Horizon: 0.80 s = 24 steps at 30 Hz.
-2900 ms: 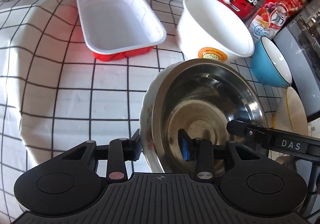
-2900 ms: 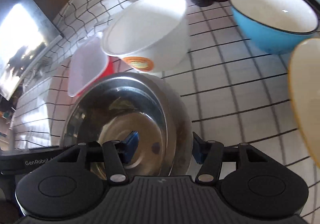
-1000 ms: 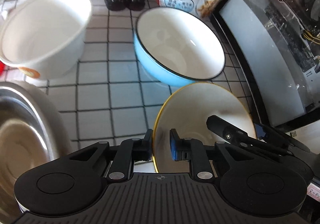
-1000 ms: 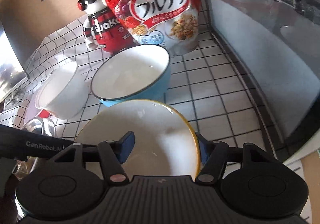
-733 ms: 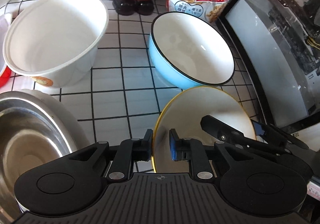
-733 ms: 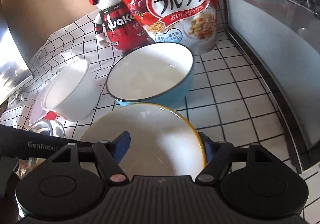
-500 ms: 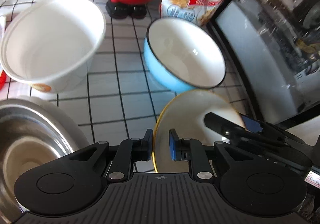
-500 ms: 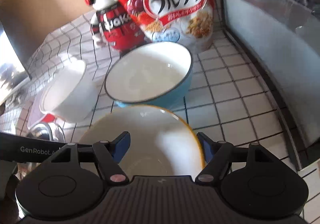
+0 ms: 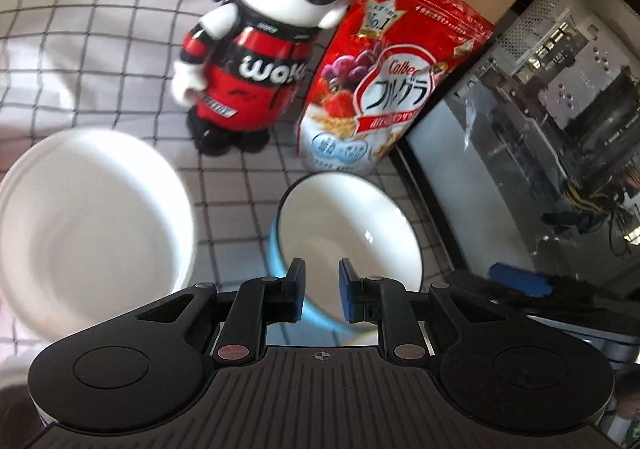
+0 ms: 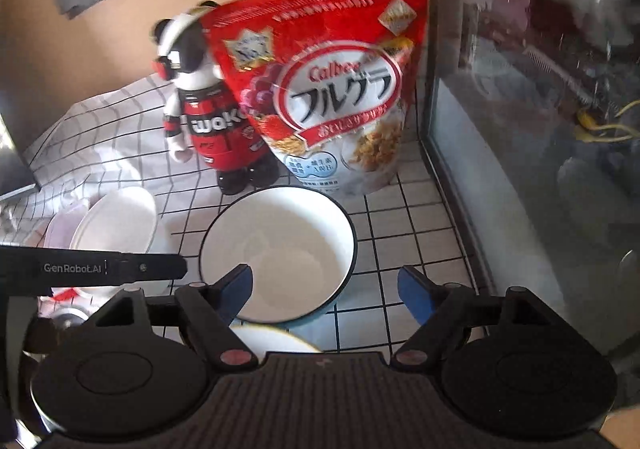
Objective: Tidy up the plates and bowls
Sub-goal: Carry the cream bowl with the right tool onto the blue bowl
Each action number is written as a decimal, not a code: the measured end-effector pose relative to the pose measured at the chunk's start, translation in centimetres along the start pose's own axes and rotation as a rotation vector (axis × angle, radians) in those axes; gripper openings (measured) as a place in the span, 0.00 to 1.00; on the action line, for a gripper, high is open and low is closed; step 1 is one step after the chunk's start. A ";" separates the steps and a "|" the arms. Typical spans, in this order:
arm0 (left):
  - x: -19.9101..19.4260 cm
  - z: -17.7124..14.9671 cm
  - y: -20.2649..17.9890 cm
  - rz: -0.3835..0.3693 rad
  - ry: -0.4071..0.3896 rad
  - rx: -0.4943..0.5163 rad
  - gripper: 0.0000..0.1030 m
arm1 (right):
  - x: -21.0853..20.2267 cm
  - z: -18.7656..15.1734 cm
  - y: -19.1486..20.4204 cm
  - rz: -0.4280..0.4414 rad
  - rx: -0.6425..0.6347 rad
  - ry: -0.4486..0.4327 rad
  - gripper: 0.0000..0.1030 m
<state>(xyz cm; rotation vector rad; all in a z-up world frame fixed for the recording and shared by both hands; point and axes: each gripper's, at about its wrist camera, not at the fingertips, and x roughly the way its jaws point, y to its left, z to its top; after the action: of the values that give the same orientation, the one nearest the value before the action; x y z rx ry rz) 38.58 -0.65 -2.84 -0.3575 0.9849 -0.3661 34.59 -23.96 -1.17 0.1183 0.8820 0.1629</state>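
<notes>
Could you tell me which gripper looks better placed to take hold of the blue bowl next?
Probably the left gripper: its fingers straddle the blue bowl's near rim. The right gripper hangs open, not around the rim.

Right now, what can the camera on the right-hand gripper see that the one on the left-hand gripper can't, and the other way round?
Only the right wrist view shows the yellow-rimmed plate edge peeking out just behind its open right gripper, plus the left tool's arm labelled GenRobot.AI.

Only the left wrist view shows the left gripper, open with a narrow gap, and the computer case's circuit boards clearly.

Both show the blue bowl, the white paper bowl, the red robot figurine, the cereal bag and the checked tablecloth.
</notes>
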 end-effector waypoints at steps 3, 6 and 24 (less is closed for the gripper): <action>1.6 1.0 -0.2 0.051 0.013 0.001 0.20 | 2.6 0.5 -1.6 0.031 0.093 0.047 0.78; 3.2 2.0 -0.4 0.115 0.027 0.009 0.19 | 5.2 0.9 -2.8 0.084 0.159 0.094 0.78; 4.4 2.6 -0.6 0.210 0.039 0.091 0.23 | 12.6 0.9 -3.4 0.136 0.163 0.267 0.63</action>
<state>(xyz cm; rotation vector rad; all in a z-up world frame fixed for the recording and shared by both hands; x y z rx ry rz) 42.95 -2.84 -4.47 -0.1630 1.0295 -0.2269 43.45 -24.87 -10.78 0.3139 1.1538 0.2372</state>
